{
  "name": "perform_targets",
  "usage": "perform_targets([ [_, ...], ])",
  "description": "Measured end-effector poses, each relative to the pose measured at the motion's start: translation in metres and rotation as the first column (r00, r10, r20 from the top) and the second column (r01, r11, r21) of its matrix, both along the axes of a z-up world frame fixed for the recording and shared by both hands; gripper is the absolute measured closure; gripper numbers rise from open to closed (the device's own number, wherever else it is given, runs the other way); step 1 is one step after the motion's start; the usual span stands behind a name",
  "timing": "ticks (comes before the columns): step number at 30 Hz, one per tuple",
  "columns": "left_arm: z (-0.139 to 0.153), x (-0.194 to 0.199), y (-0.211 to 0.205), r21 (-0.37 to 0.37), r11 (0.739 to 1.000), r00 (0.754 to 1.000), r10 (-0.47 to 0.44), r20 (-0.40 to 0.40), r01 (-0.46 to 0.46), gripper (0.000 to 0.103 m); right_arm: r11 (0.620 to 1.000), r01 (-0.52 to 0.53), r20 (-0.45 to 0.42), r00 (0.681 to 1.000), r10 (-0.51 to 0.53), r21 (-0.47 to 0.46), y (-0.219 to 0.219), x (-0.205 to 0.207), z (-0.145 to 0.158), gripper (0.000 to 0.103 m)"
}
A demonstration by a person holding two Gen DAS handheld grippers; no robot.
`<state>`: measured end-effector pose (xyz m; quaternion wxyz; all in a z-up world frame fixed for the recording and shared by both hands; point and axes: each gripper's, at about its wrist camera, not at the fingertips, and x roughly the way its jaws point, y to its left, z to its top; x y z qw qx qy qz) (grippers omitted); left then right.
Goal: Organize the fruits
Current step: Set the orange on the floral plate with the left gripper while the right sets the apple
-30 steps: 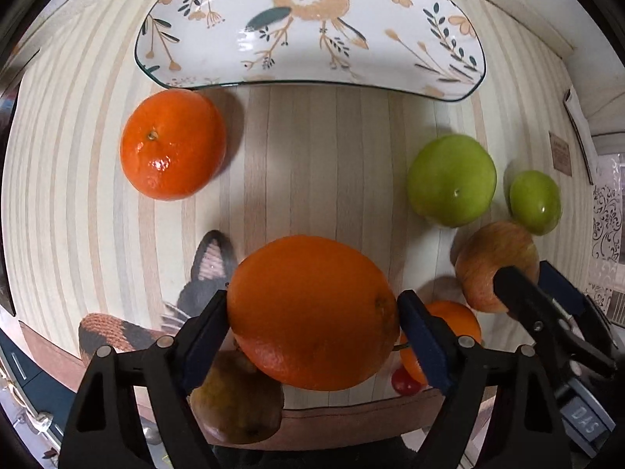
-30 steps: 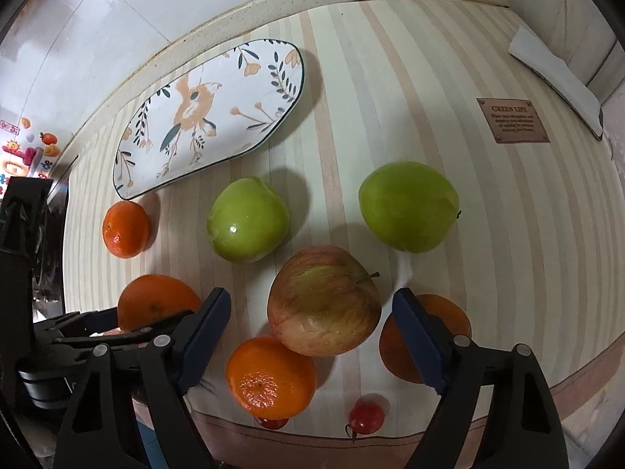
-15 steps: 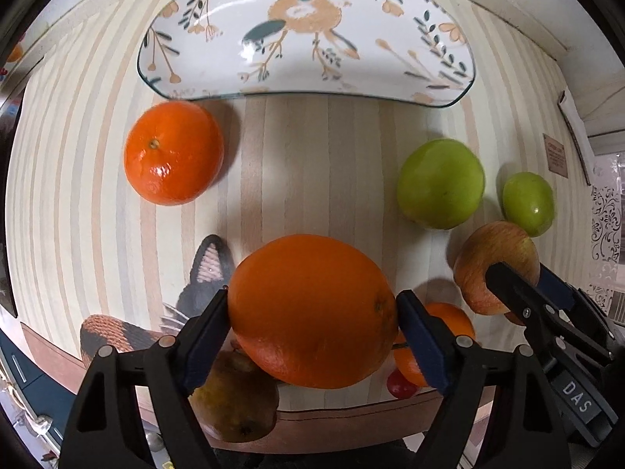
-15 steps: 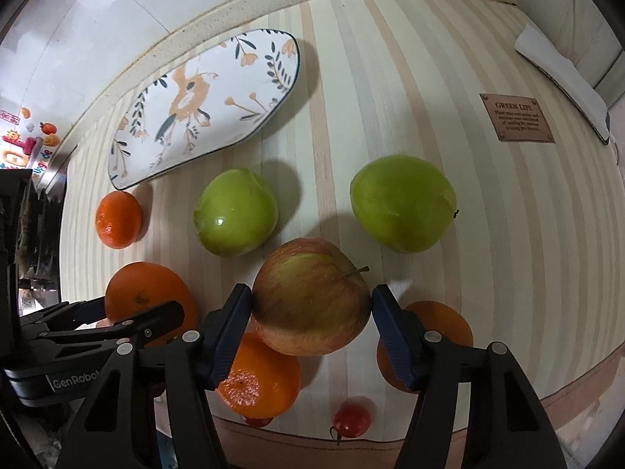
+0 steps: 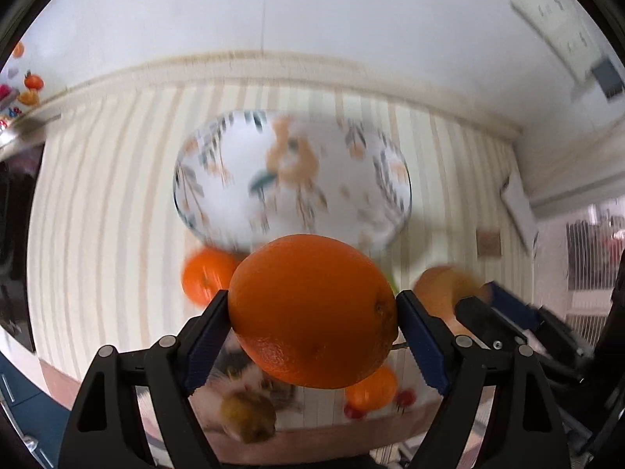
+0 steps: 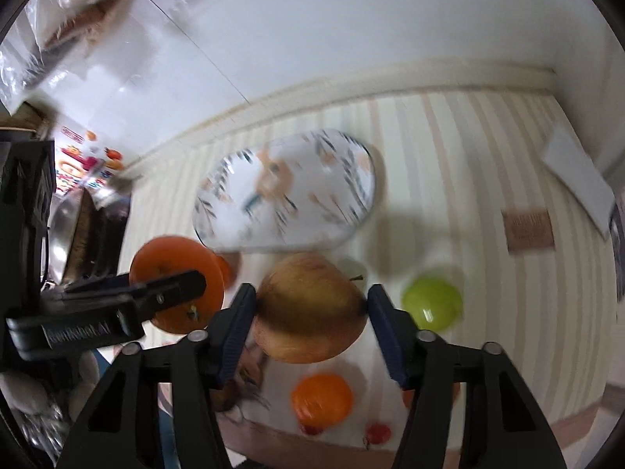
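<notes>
My left gripper (image 5: 312,324) is shut on a large orange (image 5: 312,316), held up above the striped tabletop (image 5: 97,215). My right gripper (image 6: 310,312) is shut on a red-yellow apple (image 6: 308,308), also lifted off the table. The oval flower-patterned plate (image 5: 293,179) lies further back, empty; the right wrist view shows the plate (image 6: 285,191) beyond the apple. In the right wrist view the left gripper (image 6: 117,305) with its orange (image 6: 175,269) appears at the left. In the left wrist view the apple (image 5: 441,293) and the right gripper show at the right.
On the table remain a small orange (image 5: 203,281), another orange (image 6: 320,398), a green apple (image 6: 431,303), small red fruits (image 6: 377,432) and a brownish pear (image 5: 246,414) near the front edge. A white wall stands behind; a sink area is at far left.
The right gripper closed on the red-yellow apple and lifted it. The left gripper rose with the large orange. Both views tilted up, so the plate and wall now show further away.
</notes>
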<state>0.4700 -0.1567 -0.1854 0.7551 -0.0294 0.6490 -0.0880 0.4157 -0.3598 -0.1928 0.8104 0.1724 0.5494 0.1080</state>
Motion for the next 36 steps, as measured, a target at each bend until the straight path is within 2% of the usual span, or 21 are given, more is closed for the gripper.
perform_targets([
  [2, -0.003, 0.022, 0.002, 0.015, 1.0, 1.0, 0.012, 0.01, -0.012, 0.02, 0.999, -0.04, 0.004, 0.999, 0.04, -0.018, 0.012, 0.026, 0.0, 0.072],
  [5, -0.02, 0.049, 0.01, 0.051, 0.998, 1.0, 0.026, 0.003, -0.026, 0.02, 0.999, -0.034, -0.003, 0.999, 0.034, -0.023, 0.023, 0.058, -0.018, 0.072],
  [8, -0.049, 0.074, 0.019, 0.073, 0.996, 0.997, 0.046, -0.056, -0.041, 0.02, 1.0, -0.015, -0.042, 0.999, 0.016, 0.027, 0.026, 0.077, -0.036, 0.072],
  [11, -0.073, 0.088, 0.022, 0.092, 0.994, 0.992, 0.062, -0.107, -0.052, 0.02, 0.999, -0.005, -0.069, 0.998, 0.008, 0.048, 0.034, 0.098, -0.05, 0.072],
  [14, -0.086, 0.094, 0.02, 0.096, 0.994, 0.99, 0.058, -0.128, -0.046, 0.02, 0.999, -0.026, -0.085, 0.996, 0.03, 0.045, 0.051, 0.113, -0.061, 0.072],
  [16, -0.095, 0.099, 0.024, 0.095, 0.993, 0.986, 0.081, -0.146, -0.067, 0.02, 0.999, -0.021, -0.094, 0.995, 0.023, 0.024, 0.054, 0.123, -0.069, 0.072],
  [19, -0.105, 0.102, 0.028, 0.092, 0.993, 0.981, 0.09, -0.169, -0.076, 0.02, 0.999, -0.018, -0.138, 0.99, 0.024, 0.043, 0.053, 0.131, -0.083, 0.07],
  [22, -0.111, 0.099, 0.029, 0.104, 0.992, 0.979, 0.09, -0.181, -0.072, 0.02, 0.999, -0.03, -0.156, 0.987, 0.034, 0.03, 0.053, 0.13, -0.09, 0.064],
  [25, -0.112, 0.097, 0.029, 0.107, 0.992, 0.98, 0.09, -0.175, -0.071, 0.019, 0.999, -0.023, -0.161, 0.987, 0.029, 0.044, 0.048, 0.136, -0.091, 0.051],
  [27, -0.112, 0.097, 0.031, 0.1, 0.991, 0.98, 0.102, -0.172, -0.086, 0.019, 0.996, 0.008, -0.148, 0.989, 0.005, 0.088, 0.04, 0.146, -0.085, 0.042],
  [30, -0.11, 0.091, 0.041, 0.088, 0.988, 0.976, 0.143, -0.164, -0.13, 0.019, 0.987, 0.031, -0.124, 0.992, -0.012, 0.156, 0.037, 0.172, -0.073, 0.033],
  [33, -0.108, 0.084, 0.048, 0.065, 0.983, 0.97, 0.178, -0.163, -0.17, 0.019, 0.989, 0.007, -0.109, 0.994, 0.009, 0.146, 0.05, 0.206, -0.068, 0.03],
  [36, -0.106, 0.078, 0.055, 0.05, 0.979, 0.966, 0.204, -0.157, -0.198, 0.019, 0.991, -0.024, -0.131, 0.991, 0.041, 0.131, 0.069, 0.239, -0.078, 0.03],
])
